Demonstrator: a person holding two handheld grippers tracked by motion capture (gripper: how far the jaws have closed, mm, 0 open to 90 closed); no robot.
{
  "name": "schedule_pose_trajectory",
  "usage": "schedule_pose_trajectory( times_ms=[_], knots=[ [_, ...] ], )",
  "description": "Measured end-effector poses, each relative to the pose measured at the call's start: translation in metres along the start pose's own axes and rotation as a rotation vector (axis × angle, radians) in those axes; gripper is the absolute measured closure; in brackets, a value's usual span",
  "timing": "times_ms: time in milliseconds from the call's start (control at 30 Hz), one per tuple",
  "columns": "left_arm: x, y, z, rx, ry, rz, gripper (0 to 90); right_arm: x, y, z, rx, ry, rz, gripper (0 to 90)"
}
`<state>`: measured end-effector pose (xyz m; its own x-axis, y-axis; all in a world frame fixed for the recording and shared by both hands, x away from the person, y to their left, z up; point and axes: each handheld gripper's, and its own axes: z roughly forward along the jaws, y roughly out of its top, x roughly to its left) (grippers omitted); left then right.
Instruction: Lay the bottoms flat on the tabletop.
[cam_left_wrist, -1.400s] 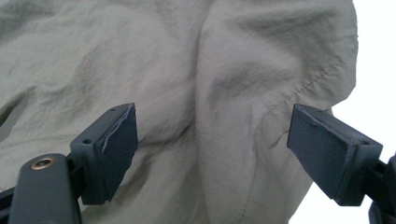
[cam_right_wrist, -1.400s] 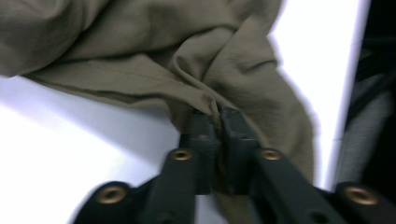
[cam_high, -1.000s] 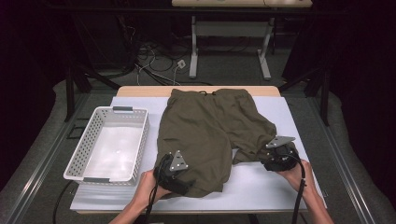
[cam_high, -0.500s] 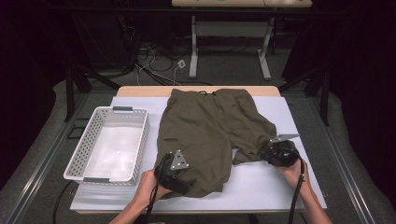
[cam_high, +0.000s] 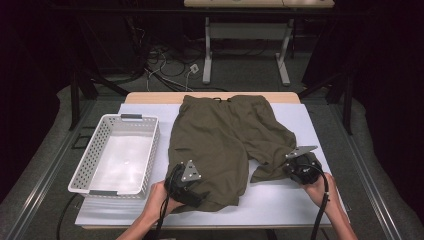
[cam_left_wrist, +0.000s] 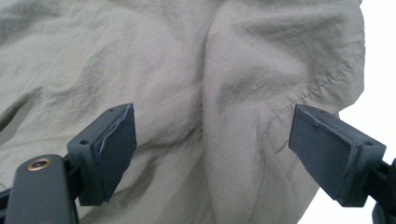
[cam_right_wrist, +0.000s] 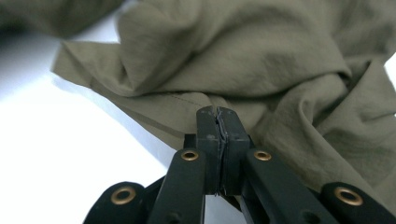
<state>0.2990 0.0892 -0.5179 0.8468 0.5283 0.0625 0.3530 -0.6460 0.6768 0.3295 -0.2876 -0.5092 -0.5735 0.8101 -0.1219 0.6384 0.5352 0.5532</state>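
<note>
Olive-green shorts (cam_high: 225, 140) lie flat on the white table cover (cam_high: 315, 125), waistband at the far side. My left gripper (cam_high: 196, 189) rests on the left leg near its hem. Its jaws stand open, one on each side of a raised fold of cloth (cam_left_wrist: 210, 116), and the pads (cam_left_wrist: 114, 144) do not press it. My right gripper (cam_high: 296, 169) is at the hem of the right leg (cam_right_wrist: 187, 100). Its jaws have just been closing and now stand together, pinching the hem edge at their tips (cam_right_wrist: 217, 112). The cloth bunches up behind them.
A white slotted basket (cam_high: 90, 150) stands empty at the left of the table, beside the shorts. Bare white cover lies in front of and to the right of the shorts. Beyond the table are desk legs and cables on the dark floor.
The right gripper's jaws have come together at the right leg's hem, and that hand has shifted slightly. The cloth there is more bunched. The left gripper has not moved.
</note>
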Motion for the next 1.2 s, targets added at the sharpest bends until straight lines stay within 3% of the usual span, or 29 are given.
schedule_pose_trajectory(
  times_ms=[67,133,167,300,367,433,567,700,800,867,1067,1200],
  knots=[
    [0.0,0.001,-0.001,0.008,-0.004,0.006,14.7,-0.003,-0.003,0.009,0.042,0.03,0.021,87.3],
    [0.0,0.0,-0.001,0.001,0.006,0.007,14.7,-0.004,-0.006,0.015,0.039,0.058,0.021,76.4],
    [0.0,0.0,-0.001,0.001,0.005,0.007,14.7,-0.005,-0.006,0.018,0.027,0.064,0.009,67.3],
    [-0.001,0.001,-0.001,0.009,-0.006,0.007,14.7,0.002,-0.007,0.028,-0.009,0.114,-0.037,48.6],
    [-0.001,0.001,-0.001,0.006,-0.006,0.008,14.6,0.003,-0.007,0.033,0.021,0.121,-0.057,44.7],
    [-0.001,0.0,-0.001,-0.004,0.004,0.008,14.6,0.002,-0.007,0.035,-0.002,0.126,-0.033,50.9],
    [0.0,0.0,-0.001,-0.005,0.003,0.003,14.6,-0.003,-0.009,0.038,-0.045,0.166,0.04,71.9],
    [-0.001,0.001,-0.001,0.006,-0.006,0.006,14.6,-0.001,-0.01,0.039,-0.071,0.182,0.03,88.9],
    [0.0,0.001,-0.002,-0.004,0.002,0.006,14.6,0.002,-0.007,0.034,-0.048,0.168,0.021,89.9],
    [0.001,0.0,-0.004,0.002,0.002,0.0,14.6,0.003,-0.004,0.023,-0.067,0.166,0.024,89.9],
    [0.002,0.0,-0.004,-0.007,0.011,0.001,14.5,0.007,-0.007,-0.013,-0.101,0.099,0.015,89.9],
    [0.002,0.0,-0.004,-0.008,0.011,0.0,14.2,0.011,-0.015,-0.009,-0.034,0.085,0.02,89.7]
  ],
)
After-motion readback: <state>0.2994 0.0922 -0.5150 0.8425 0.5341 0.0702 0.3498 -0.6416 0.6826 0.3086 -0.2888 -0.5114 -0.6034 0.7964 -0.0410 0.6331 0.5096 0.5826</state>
